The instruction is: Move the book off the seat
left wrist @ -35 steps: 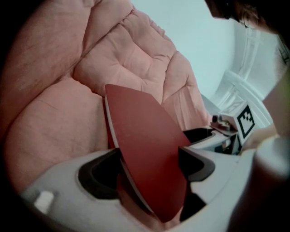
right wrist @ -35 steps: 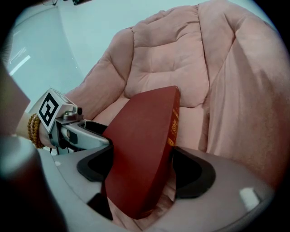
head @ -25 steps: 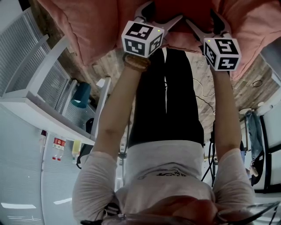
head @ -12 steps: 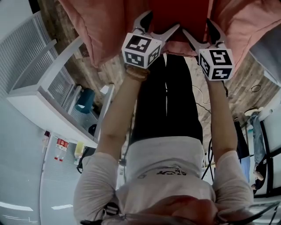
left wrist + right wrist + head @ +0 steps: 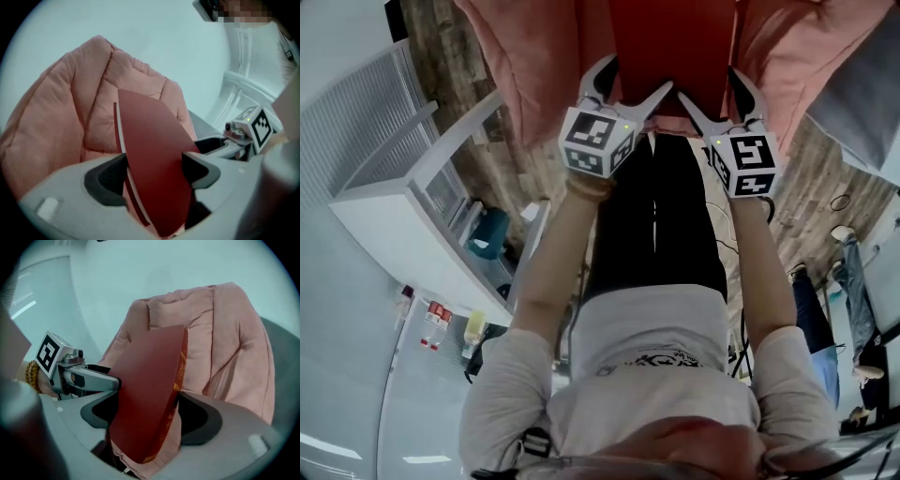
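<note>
Book (image 5: 673,56) clamped by left gripper (image 5: 636,80) and right gripper (image 5: 712,89), apparently mid-lift against pink seat (image 5: 534,66); next, carrying well clear, setting down.

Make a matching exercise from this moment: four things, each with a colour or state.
Things:
1. book
2. seat
3. left gripper
4. floor

Colour or state:
a. pink
b. wooden planks
c. red
d. clamped on the book

Pairs: 1-c, 2-a, 3-d, 4-b
</note>
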Action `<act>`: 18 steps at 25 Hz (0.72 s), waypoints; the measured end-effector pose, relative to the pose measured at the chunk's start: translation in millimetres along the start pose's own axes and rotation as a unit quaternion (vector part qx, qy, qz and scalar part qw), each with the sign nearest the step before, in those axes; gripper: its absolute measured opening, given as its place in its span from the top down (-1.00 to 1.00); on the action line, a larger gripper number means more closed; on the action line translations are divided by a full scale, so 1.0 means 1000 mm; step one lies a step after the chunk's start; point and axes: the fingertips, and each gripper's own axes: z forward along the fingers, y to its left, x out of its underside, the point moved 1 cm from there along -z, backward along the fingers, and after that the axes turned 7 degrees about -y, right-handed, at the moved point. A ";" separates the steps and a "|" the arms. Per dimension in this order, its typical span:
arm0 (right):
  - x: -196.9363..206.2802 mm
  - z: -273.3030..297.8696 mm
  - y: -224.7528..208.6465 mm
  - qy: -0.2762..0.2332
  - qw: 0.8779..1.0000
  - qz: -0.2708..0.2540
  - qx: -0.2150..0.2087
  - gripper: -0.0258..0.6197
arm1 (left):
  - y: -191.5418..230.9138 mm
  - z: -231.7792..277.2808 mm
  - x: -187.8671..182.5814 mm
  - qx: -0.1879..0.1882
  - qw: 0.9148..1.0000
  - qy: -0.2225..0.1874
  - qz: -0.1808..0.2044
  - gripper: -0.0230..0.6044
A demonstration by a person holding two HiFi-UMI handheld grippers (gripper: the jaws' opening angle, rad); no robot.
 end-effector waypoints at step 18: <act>-0.142 -0.108 0.050 -0.062 0.998 -0.026 0.008 -0.33 | -0.076 -0.082 -0.152 -0.011 0.998 -0.055 0.035 -0.22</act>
